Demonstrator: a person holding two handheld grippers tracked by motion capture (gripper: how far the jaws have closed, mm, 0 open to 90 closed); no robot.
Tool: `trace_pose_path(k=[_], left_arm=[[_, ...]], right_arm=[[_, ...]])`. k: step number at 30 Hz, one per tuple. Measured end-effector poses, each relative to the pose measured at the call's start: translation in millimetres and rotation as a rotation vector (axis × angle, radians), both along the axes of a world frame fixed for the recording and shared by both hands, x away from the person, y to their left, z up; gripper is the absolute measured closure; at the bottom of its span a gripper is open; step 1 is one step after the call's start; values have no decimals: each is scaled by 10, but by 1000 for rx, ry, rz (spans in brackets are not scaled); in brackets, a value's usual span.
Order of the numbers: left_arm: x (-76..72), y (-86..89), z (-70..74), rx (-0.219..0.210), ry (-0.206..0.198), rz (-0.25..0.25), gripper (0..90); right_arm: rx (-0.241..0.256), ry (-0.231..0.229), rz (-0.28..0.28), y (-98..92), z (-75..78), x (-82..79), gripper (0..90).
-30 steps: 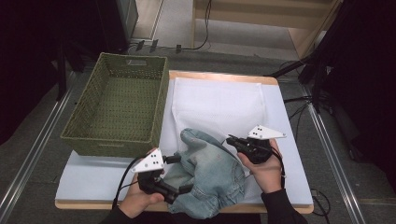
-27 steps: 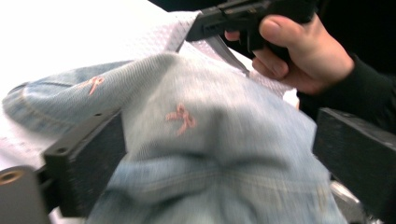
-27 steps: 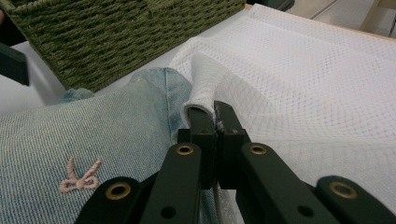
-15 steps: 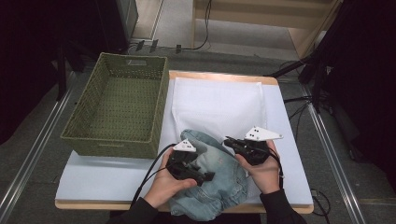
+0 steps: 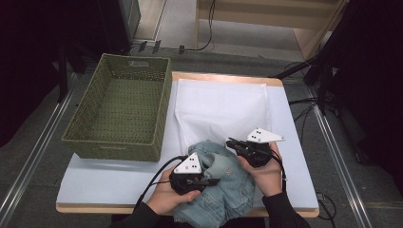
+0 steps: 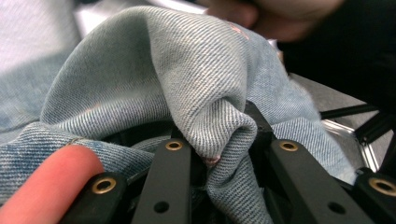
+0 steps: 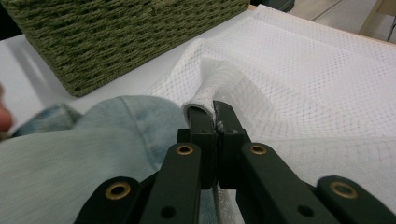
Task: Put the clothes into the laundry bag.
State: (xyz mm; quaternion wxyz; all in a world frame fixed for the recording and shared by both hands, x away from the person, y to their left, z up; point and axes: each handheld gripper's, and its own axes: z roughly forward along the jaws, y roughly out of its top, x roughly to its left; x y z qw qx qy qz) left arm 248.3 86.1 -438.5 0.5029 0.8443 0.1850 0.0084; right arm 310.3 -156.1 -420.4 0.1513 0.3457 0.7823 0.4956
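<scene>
two grips at once: my left gripper (image 5: 209,181) pinches a fold of the denim garment (image 6: 187,88) at the table's near edge; my right gripper (image 7: 214,112) is clamped on the white mesh bag (image 5: 221,107)'s hem. risk: thin mesh slips free if denim drags it.

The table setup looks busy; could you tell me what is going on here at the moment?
A person is working at the table with a gripper in each hand. The left gripper is shut on a fold of the denim garment bunched at the near edge. The right gripper is pinching the edge of the white mesh bag lying flat behind the denim. The green woven basket sits to the left with nothing visible in it.
</scene>
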Motion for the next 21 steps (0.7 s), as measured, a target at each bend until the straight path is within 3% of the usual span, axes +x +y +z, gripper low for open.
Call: trace_pose_path(k=[3,6,8,11,16,18,21], left_arm=[[-44,-33,35,-32,-36,-46,774],[-55,-63,67,-54,-45,-70,773],[-47,-73,101,-35,-56,-14,773],[-30,-25,167,-56,-57,73,773],[12,243,332,-179,-59,199,772],[29,317,366,-207,-49,251,771],[39,298,337,-175,-44,297,768]], right_arm=[[-9,-4,-3,29,-1,5,895],[2,-12,-10,31,27,-7,895],[37,-24,-10,14,79,-29,896],[80,-55,3,3,234,-107,896],[71,-107,-20,-23,409,-214,895],[70,-96,-16,-43,409,-209,895],[74,-77,-14,-32,379,-192,895]])
